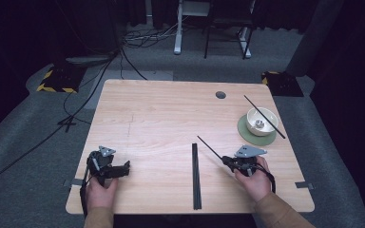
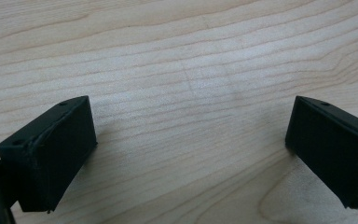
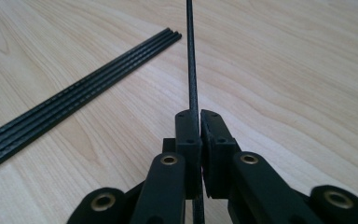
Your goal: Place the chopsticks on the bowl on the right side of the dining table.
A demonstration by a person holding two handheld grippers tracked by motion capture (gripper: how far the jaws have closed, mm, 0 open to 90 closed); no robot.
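A thin black chopstick-like rod [image 3: 190, 56] sits clamped between the two black jaws of the right gripper [image 3: 199, 122], which are pressed together on its lower end; in the right gripper view the rod runs straight up and away from the jaws over the pale wooden table [image 1: 161, 114]. In the high view the same rod [image 1: 210, 148] slants up and to the left from the right gripper [image 1: 229, 161], its free tip just right of the far end of a bundle of long black rods [image 1: 196, 176] lying flat on the table; that bundle lies just left of the right gripper and runs toward the near edge. Well beyond the bundle to its right, near the table's far right corner, a white round bowl [image 1: 261, 121] stands on a dark green round mat [image 1: 247, 135], with another thin black rod [image 1: 264, 116] laid across the bowl's rim. Far left of the bundle the left gripper [image 1: 123, 168] rests at the table; its jaws stand wide apart over bare wood with nothing between them.
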